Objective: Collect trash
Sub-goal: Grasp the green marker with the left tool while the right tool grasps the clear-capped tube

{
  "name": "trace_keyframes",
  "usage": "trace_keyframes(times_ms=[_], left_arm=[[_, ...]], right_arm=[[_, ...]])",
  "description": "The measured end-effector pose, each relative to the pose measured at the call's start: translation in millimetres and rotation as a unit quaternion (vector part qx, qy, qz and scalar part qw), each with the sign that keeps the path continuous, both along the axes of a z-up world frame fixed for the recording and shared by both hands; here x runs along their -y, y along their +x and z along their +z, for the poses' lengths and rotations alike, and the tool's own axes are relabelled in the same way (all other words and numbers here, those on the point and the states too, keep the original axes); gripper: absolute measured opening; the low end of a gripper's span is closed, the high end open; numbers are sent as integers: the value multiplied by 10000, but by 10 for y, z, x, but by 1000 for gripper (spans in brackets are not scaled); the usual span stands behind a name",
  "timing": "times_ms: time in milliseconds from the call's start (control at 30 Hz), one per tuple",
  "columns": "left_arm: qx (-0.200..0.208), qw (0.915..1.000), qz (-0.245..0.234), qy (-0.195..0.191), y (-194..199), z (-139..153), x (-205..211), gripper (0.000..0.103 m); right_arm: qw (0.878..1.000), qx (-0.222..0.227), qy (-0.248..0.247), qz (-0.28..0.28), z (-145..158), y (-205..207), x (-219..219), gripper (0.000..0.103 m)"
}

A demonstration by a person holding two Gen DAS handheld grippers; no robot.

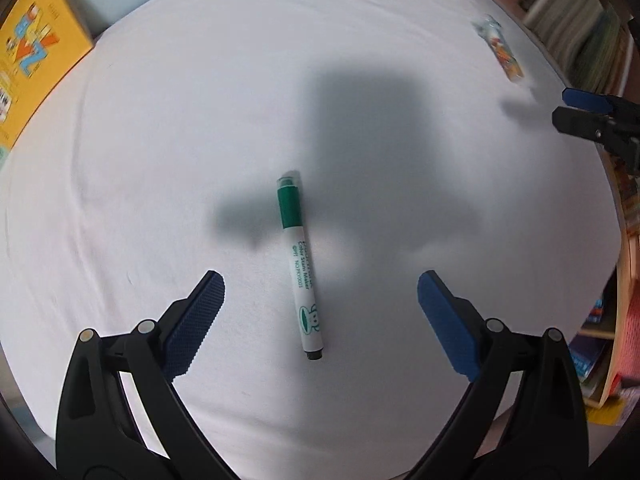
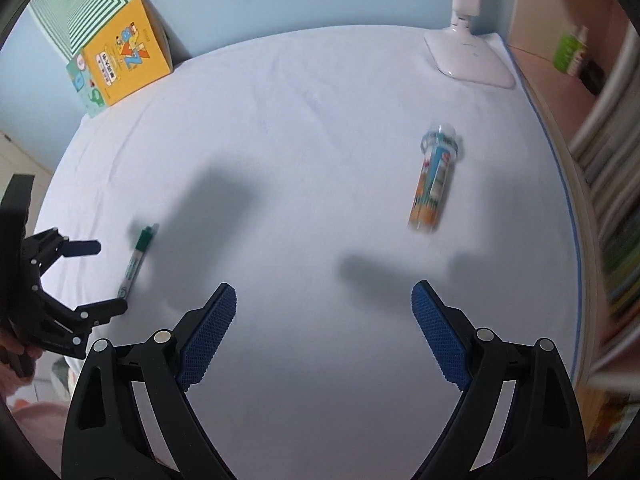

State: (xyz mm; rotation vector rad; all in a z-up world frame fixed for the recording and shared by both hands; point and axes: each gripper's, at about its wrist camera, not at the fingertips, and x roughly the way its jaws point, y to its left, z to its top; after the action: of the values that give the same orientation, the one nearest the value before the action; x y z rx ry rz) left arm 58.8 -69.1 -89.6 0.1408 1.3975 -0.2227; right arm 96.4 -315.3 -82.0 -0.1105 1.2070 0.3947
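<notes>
A green-capped white marker (image 1: 299, 259) lies on the white cloth, cap pointing away. My left gripper (image 1: 320, 292) is open above it, one finger on each side of its lower half, not touching. The marker also shows in the right wrist view (image 2: 138, 258), with the left gripper (image 2: 106, 276) around it. An orange and blue plastic tube (image 2: 434, 178) lies further right; it shows blurred in the left wrist view (image 1: 498, 46). My right gripper (image 2: 324, 300) is open and empty, short of the tube. It shows at the right edge of the left wrist view (image 1: 560, 106).
A yellow book (image 2: 126, 50) and a green striped book (image 2: 80, 4) lean on the blue wall at the back left. A white lamp base (image 2: 468, 56) stands at the back right. Bookshelves (image 2: 608, 160) run along the table's right edge.
</notes>
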Motion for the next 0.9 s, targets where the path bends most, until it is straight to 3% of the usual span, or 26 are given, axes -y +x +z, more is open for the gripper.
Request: trace_keyframes(times_ms=[533, 700, 767, 900], left_arm=[[-175, 9967, 795, 72, 148, -171, -100, 94], [-283, 9956, 889, 37, 373, -275, -31, 83], [-328, 9952, 919, 48, 429, -316, -42, 73], [-404, 9939, 1026, 10, 515, -376, -109, 66]], right_arm=[[9975, -187, -274, 619, -129, 584, 112, 89], [9960, -331, -485, 674, -232, 749, 158, 89], [9955, -396, -566, 648, -289, 795, 163, 89], [9937, -538, -780, 591, -434, 867, 146, 82]])
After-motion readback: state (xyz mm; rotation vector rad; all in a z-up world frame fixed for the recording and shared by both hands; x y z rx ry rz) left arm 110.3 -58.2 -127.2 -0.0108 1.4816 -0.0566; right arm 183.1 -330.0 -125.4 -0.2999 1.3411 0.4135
